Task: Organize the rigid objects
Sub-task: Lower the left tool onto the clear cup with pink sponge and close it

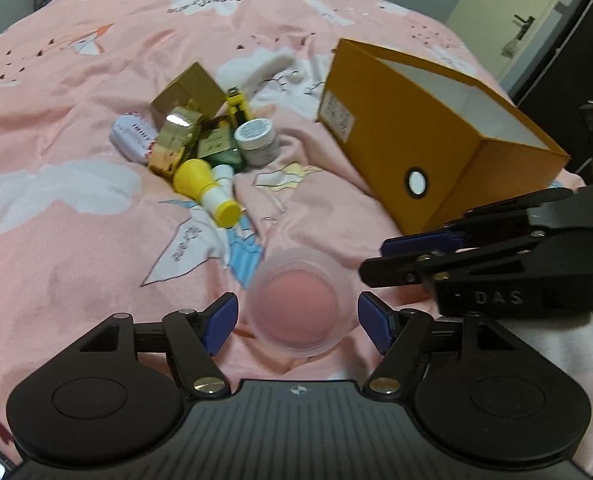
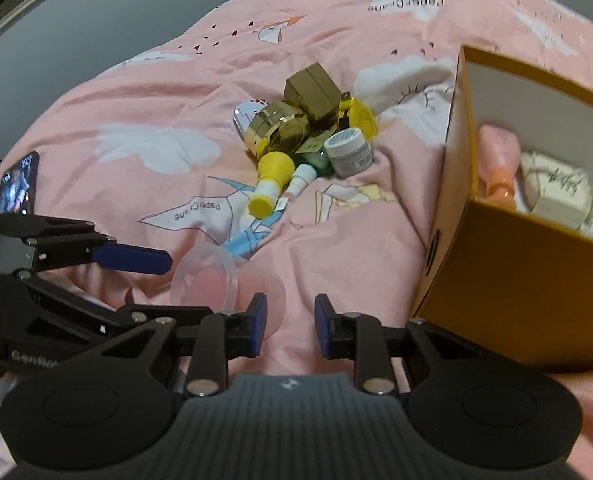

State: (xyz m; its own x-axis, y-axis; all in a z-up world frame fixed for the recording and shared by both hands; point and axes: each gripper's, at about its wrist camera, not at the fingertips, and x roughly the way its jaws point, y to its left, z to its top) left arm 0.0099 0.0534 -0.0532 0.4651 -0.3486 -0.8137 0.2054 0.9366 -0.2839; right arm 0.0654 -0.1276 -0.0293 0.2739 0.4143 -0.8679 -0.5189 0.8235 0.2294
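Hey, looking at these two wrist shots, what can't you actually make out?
- Orange box contents: hidden by its walls in the left wrist view; in the right wrist view only a pink item and a cream packet show, blurred.
- Clear cup: blurred; whether the left gripper pads touch it is unclear.
- Pile: labels too small.
- Phone screen: too small.

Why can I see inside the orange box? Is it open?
Open. The orange box has no lid on, so its white inside shows, with a pink thing and a cream packet in it.
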